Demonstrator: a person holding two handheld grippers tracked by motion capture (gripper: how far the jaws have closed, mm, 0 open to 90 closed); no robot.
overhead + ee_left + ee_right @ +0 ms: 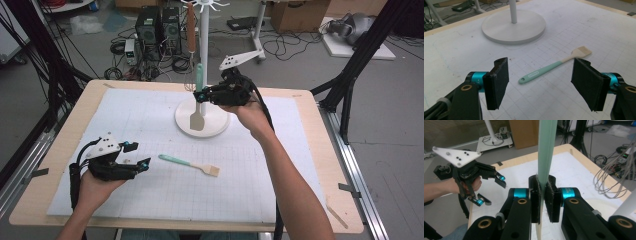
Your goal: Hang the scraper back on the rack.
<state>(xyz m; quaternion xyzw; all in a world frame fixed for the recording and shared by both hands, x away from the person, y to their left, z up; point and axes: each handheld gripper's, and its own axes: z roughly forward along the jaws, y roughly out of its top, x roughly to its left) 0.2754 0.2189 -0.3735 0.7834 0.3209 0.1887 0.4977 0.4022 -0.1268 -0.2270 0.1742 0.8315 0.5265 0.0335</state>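
The right gripper is clamped on a spatula with a mint-green handle and a flat beige blade, its 2 black foam-faced pads pressed tight on either side of the slim handle. In the right gripper view the handle rises straight up out of the jaws, while the pale blade drops below them. The spatula hangs upright above the round white base of a utensil stand, just left of its smooth white pole — blade end down, close over the base.

The left gripper rests low at the near left of the table, jaws standing apart with nothing between them; its rectangular pads have a rough, felt-like face. Just right of it a pastry brush lies flat on the gridded white mat — mint handle with a hanging hole, beige neck and a square tuft of pale bristles pointing right.

A wire whisk hangs from the stand, beside a wooden-handled utensil. The table under the mat is light wood with rounded corners.
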